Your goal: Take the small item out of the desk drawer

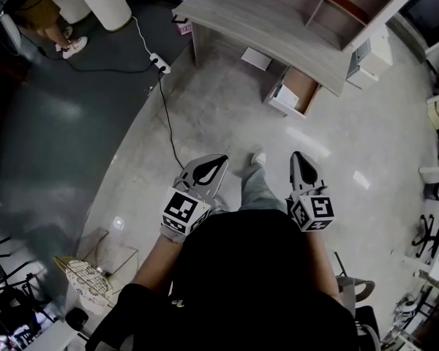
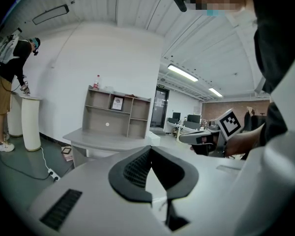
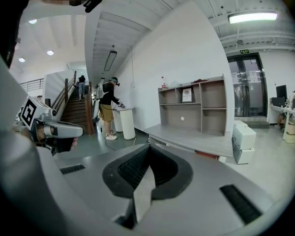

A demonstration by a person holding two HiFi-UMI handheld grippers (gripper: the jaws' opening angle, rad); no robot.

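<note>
Indoor, evenly lit, no hard shadows. Head view: the pale floor beside the desk is bright, w/ white glare streaks just in front of the desk. The dark flooring well to one side of the desk is dim w/ a faint sheen. Gripper views: light comes from ceiling strip lamps above the desk, blown out to white; walls are bright. All pics are fisheye: straight lines bow toward the edges and the corners go black. Bg is sharp, nearest surfaces slightly soft.
</note>
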